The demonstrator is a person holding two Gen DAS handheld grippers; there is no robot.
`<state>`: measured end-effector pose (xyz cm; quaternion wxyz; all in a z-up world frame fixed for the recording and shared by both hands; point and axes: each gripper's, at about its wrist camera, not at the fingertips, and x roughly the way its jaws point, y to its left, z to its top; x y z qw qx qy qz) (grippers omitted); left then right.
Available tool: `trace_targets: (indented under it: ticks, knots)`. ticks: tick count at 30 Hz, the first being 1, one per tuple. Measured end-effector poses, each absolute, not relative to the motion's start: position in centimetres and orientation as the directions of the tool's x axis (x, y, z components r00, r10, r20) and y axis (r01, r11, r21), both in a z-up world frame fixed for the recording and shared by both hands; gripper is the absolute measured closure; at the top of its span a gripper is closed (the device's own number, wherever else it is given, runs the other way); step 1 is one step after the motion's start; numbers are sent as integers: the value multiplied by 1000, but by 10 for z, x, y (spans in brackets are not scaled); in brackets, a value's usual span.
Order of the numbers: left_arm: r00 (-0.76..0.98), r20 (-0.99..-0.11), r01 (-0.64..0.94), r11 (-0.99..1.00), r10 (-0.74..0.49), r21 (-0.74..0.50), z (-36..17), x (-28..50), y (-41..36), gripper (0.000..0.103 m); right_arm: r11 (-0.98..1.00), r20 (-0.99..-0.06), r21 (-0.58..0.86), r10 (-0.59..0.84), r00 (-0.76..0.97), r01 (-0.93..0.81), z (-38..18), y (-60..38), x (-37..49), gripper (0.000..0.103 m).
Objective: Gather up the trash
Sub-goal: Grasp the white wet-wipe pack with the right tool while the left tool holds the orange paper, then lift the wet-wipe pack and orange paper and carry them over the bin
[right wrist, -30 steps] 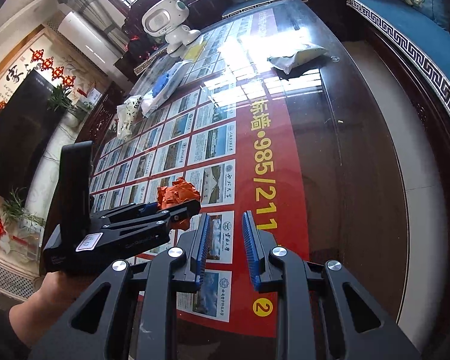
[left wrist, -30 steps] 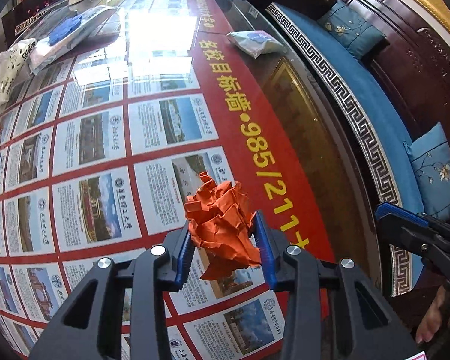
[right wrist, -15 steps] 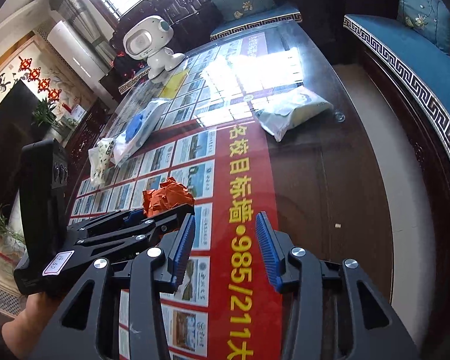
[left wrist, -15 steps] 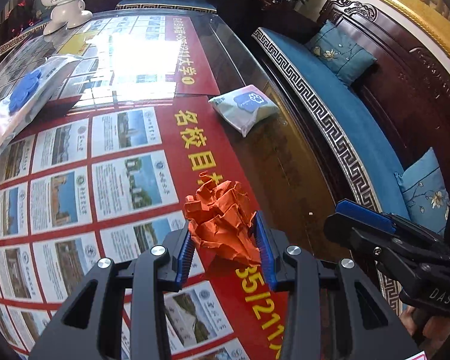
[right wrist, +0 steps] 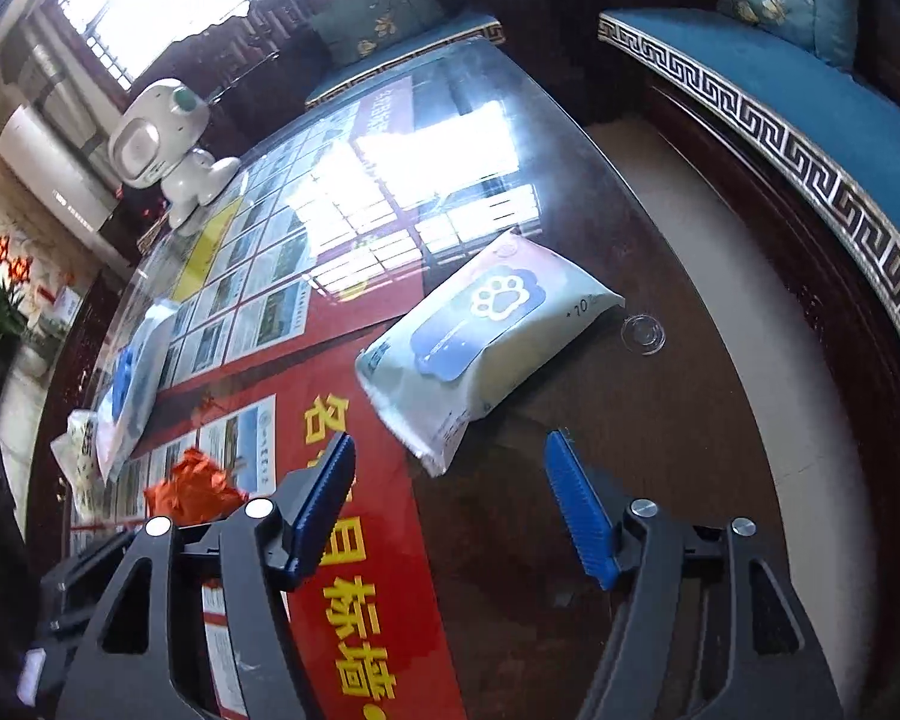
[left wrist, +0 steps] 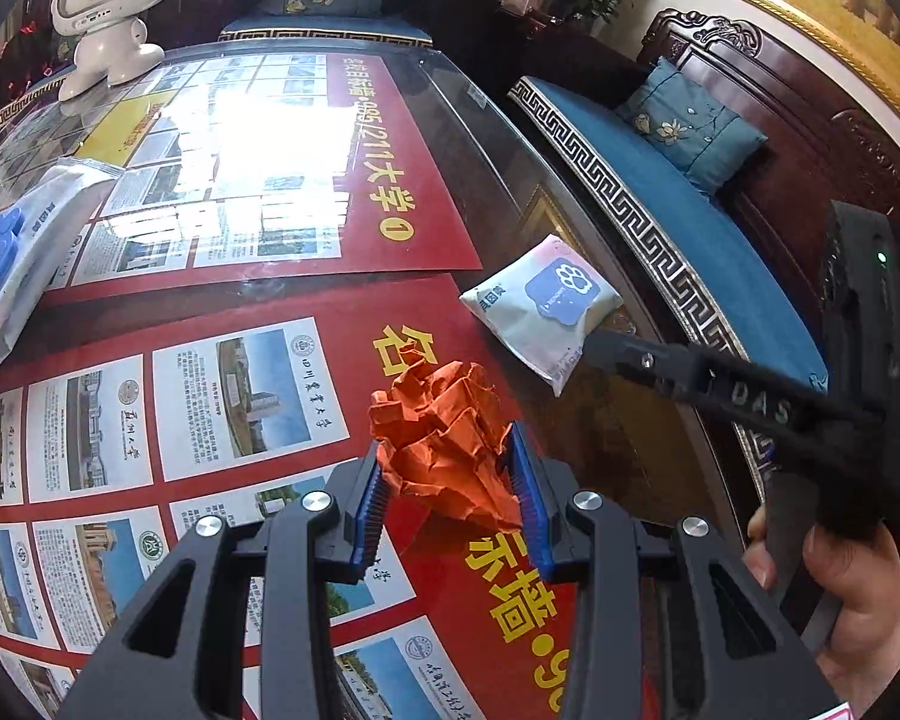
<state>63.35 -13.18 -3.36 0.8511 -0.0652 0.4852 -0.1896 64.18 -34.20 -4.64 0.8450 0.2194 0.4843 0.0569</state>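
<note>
A: Which step? 
B: Carrying. The left gripper clamps the paper ball; the right gripper, wide, faces the wipes pack at twelve o'clock.
A: Next? 
B: Probably closing on it.

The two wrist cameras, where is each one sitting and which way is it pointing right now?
Left wrist: rides the left gripper, looking along its fingers clamped on the orange paper wad; the right gripper and the hand holding it show.
Right wrist: rides the right gripper, open, facing the wipes pack on the glass table; part of the left gripper shows at lower left.
Shared: wad, wipes pack, white toy robot.
</note>
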Motion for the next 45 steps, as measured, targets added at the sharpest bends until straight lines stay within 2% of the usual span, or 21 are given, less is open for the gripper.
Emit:
trace_targets:
  ticks: [5, 10, 15, 16, 18, 19, 24, 26, 29, 38, 45]
  knots:
    - [456, -802, 257, 919, -387, -298, -37, 639, -128, 65, 888, -826, 399, 239, 511, 229, -53, -347, 667, 31]
    - [462, -798, 268, 918, -387, -291, -38, 644, -127, 65, 904, -882, 300, 140, 450, 306, -66, -340, 683, 31]
    - [465, -798, 259, 921, -382, -290, -39, 649, -124, 65, 943, -892, 204, 69, 447, 262, -69, -328, 692, 31]
    - [465, -799, 259, 921, -382, -290, -39, 650, -124, 65, 946, -889, 208, 77, 452, 248, -69, -327, 692, 33]
    - [467, -801, 258, 924, -375, -282, -40, 653, -123, 65, 951, -877, 235, 118, 467, 201, -68, -324, 692, 48]
    - [467, -801, 255, 924, -376, -285, -40, 654, -122, 65, 955, -875, 228, 117, 469, 188, -68, -322, 691, 51]
    - [465, -799, 242, 923, -382, -300, -41, 652, -122, 65, 955, -850, 267, 172, 498, 126, -67, -325, 681, 60]
    - [467, -799, 246, 924, -378, -293, -40, 649, -123, 65, 955, -832, 287, 207, 515, 79, -65, -326, 674, 67]
    - [468, -801, 248, 925, -374, -288, -39, 646, -124, 65, 967, -824, 255, 204, 529, 24, -61, -322, 660, 73]
    - [465, -807, 228, 931, -362, -286, -35, 626, -120, 65, 967, -832, 234, 251, 495, -98, -55, -321, 596, 79]
    - [444, -811, 246, 922, -381, -299, -31, 573, -118, 65, 954, -844, 249, 299, 445, -170, -50, -317, 518, 81]
